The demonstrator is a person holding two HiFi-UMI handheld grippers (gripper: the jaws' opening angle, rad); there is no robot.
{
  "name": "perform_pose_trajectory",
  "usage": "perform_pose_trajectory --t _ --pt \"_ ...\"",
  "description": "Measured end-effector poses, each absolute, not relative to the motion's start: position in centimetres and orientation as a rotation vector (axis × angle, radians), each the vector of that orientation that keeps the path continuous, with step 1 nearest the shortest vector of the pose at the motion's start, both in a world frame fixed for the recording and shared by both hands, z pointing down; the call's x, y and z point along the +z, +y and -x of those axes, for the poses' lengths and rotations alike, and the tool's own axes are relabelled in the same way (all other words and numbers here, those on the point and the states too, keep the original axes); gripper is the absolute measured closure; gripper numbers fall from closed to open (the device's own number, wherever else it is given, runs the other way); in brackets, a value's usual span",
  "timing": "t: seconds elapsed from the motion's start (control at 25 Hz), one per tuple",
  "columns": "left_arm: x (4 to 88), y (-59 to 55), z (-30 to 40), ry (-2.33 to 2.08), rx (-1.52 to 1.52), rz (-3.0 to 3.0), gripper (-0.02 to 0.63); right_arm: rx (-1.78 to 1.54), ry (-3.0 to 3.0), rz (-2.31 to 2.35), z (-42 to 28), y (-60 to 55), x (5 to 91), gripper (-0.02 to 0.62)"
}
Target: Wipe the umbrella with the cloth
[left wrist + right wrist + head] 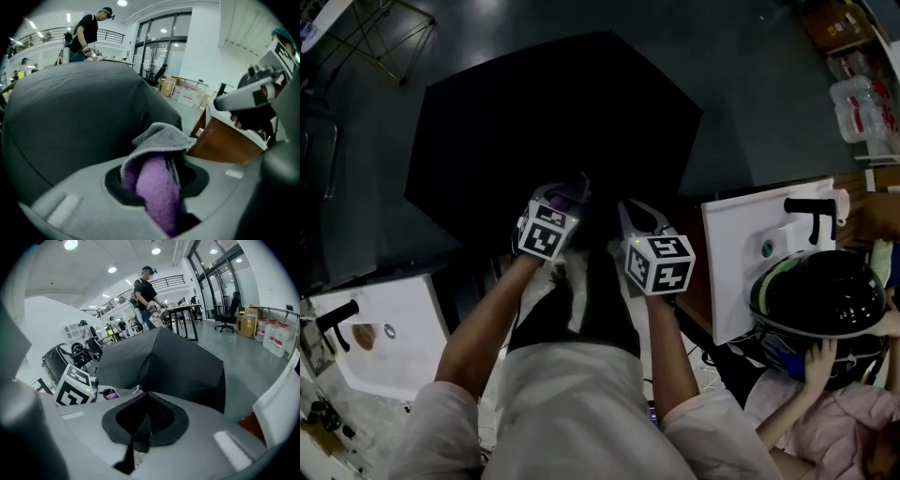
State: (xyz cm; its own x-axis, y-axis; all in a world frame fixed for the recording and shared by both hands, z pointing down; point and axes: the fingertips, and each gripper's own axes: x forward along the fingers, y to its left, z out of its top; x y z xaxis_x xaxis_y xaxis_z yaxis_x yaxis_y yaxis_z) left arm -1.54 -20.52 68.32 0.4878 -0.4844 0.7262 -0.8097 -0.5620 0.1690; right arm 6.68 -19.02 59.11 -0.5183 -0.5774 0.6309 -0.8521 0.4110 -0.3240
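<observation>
An open black umbrella [553,122] lies canopy-up on the grey floor. Its dome fills the left gripper view [70,117] and rises behind the jaws in the right gripper view [164,362]. My left gripper [572,194] [154,180] is shut on a purple and grey cloth [157,187] at the canopy's near edge. The cloth [565,195] shows as a purple tuft from above and beside the marker cube in the right gripper view [112,392]. My right gripper [630,212] [146,416] is just to the right, its jaws closed on the canopy's near rim.
A white basin with a black tap [759,253] stands at the right and another basin [375,328] at the lower left. A person in a dark helmet [820,291] crouches at the right. Water bottles [862,108] sit far right. A person [147,291] stands beyond the umbrella.
</observation>
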Motion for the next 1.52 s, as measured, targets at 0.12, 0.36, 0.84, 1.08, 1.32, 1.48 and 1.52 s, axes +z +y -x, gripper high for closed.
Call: perform_pose_trajectory --t 0.12,0.36,0.84,1.08,1.32,1.48,1.52 --pt "69.7 -18.9 1.7 -1.053 0.885 -2.213 0.468 0.888 -2.238 -1.227 -7.0 -18.1 59.5 0.589" --pt "73.1 -15.6 1.8 -1.02 0.913 -2.154 0.466 0.901 -2.223 -1.229 -7.3 -17.1 60.5 0.589" --pt "81.1 -7.3 3.9 -0.911 1.067 -2.021 0.459 0.895 -2.214 -1.222 -6.9 -16.1 60.5 0.589" --pt "80.0 -7.1 4.7 -0.904 0.982 -2.033 0.457 0.886 -2.228 -1.219 -6.6 -16.7 59.9 0.589" --pt "74.3 -10.6 5.0 -0.969 0.808 -2.114 0.457 0.859 -2.265 -1.228 -6.1 -18.3 57.4 0.589" --pt "67.8 -15.6 4.6 -1.031 0.696 -2.241 0.459 0.817 -2.303 -1.242 -6.1 -20.1 54.6 0.589" --pt "65.9 -16.9 4.4 -1.045 0.669 -2.273 0.459 0.808 -2.311 -1.247 -6.2 -20.5 53.9 0.589"
